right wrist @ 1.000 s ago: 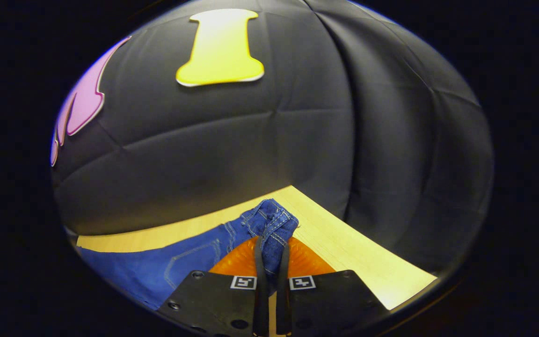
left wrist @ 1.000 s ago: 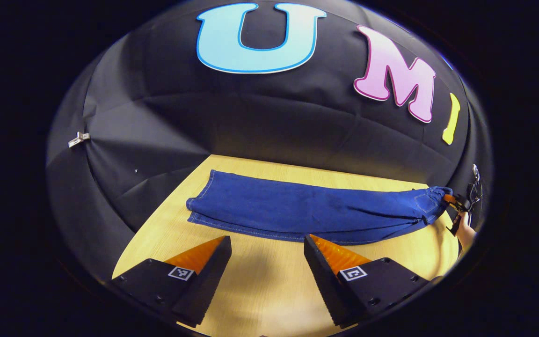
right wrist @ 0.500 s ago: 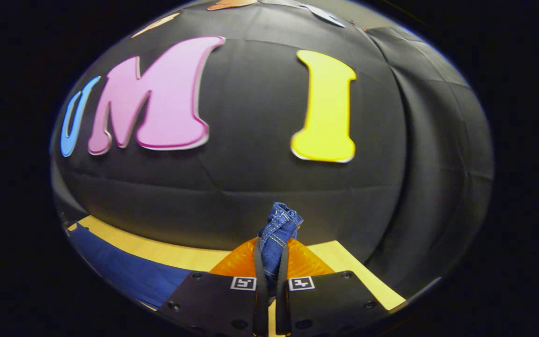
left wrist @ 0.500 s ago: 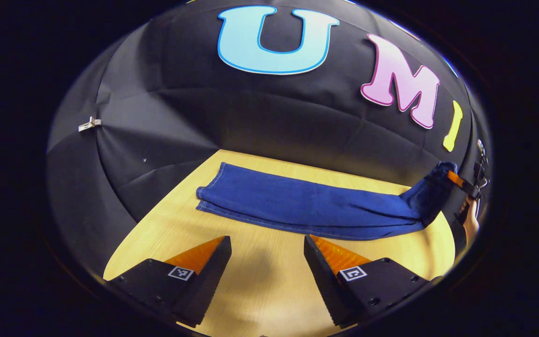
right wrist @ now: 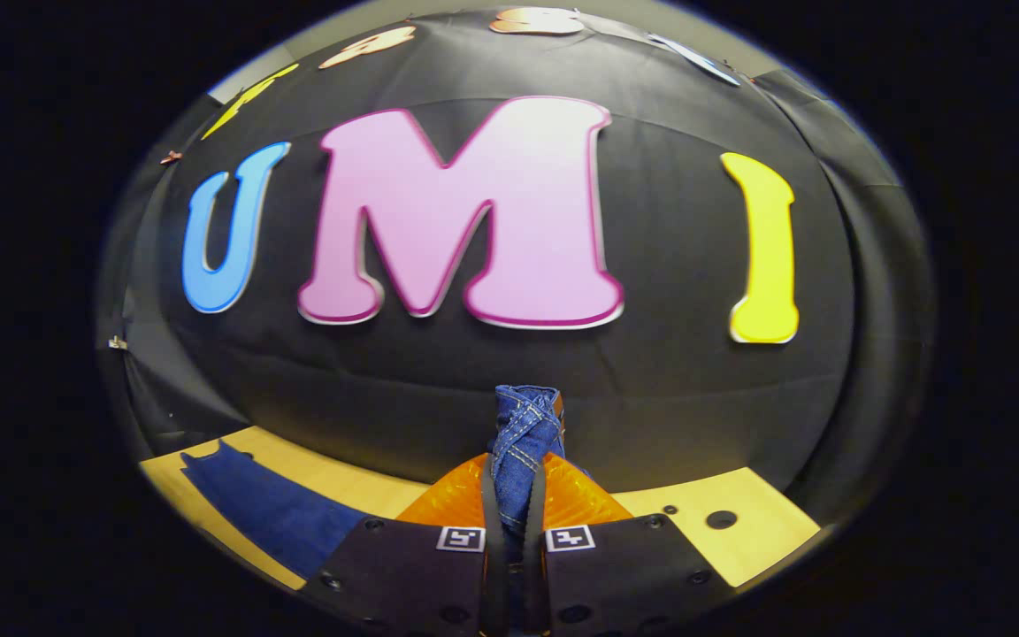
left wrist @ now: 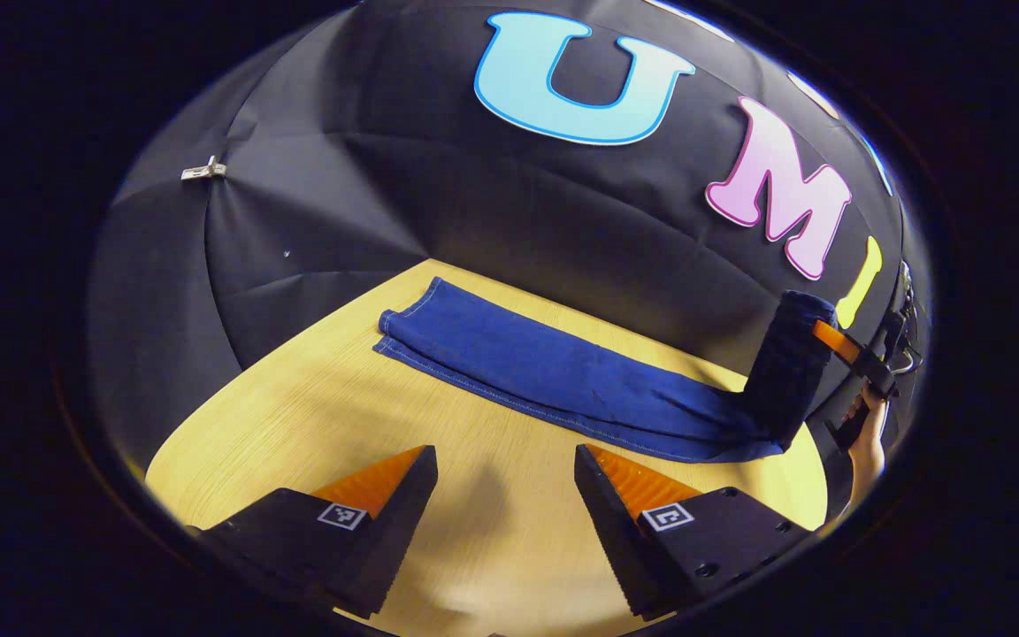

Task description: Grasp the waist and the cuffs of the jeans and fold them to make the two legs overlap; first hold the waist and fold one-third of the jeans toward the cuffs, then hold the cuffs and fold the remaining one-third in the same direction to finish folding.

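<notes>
Denim runs across the table [left wrist: 315,425] in the left gripper view: the jeans [left wrist: 554,372] lie flat with the legs already overlapped, cuffs [left wrist: 408,318] at the far left, while the waist [right wrist: 523,425] end is raised off the wood at the right. Our right gripper [right wrist: 511,495] is clenched on the waist, its jaws pressing the bunched band between them; from the left gripper view we see it off at the side [left wrist: 863,367], a hand [left wrist: 863,438] behind it, with the cloth hanging down from it. Our left gripper [left wrist: 501,482] hovers low over bare wood just in front of the legs, jaws released and holding nothing. We judge the step in hand to be the first third-fold, waist toward cuffs. To do it well, we should carry the waist in an even arc along the line of the legs, keep the grip firm so the band does not slip, and lay it down square so the edges match. The free left gripper could pin the legs near the crease to stop them dragging.
</notes>
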